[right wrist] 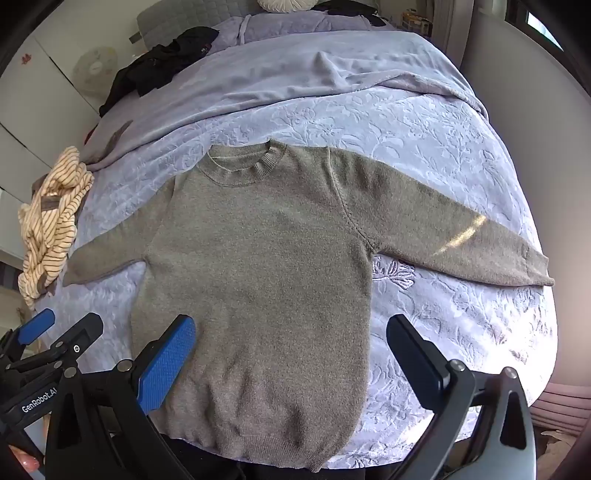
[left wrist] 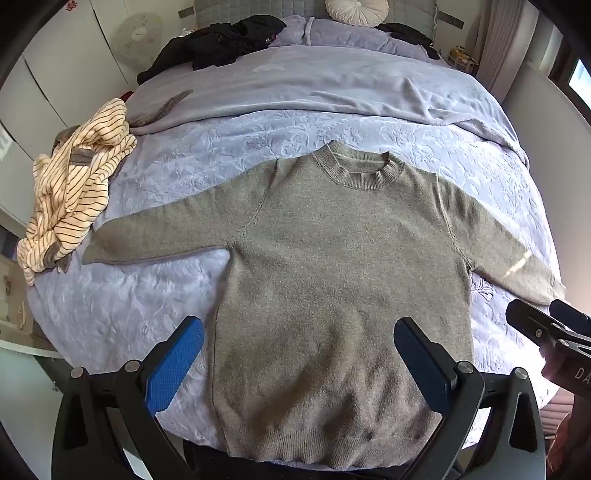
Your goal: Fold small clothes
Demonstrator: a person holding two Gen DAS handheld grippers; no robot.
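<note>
A grey-brown knitted sweater (left wrist: pixel 332 258) (right wrist: pixel 266 266) lies flat and face up on the lilac bedspread (left wrist: pixel 177 295), both sleeves spread out, the collar away from me and the hem at the near bed edge. My left gripper (left wrist: pixel 299 332) hovers above the sweater's lower left part, jaws wide open and empty. My right gripper (right wrist: pixel 291 332) hovers above the sweater's lower right side, also open with nothing between its blue pads. Each gripper shows at the other view's edge: the right gripper (left wrist: pixel 554 332) and the left gripper (right wrist: pixel 55 339).
A crumpled cream striped garment (left wrist: pixel 74 195) (right wrist: pixel 51 218) lies at the bed's left edge. Dark clothes (left wrist: pixel 218 44) and a round pillow (left wrist: pixel 356 11) sit near the headboard. A lilac blanket (left wrist: pixel 314 85) covers the far half of the bed. A white wardrobe stands on the left.
</note>
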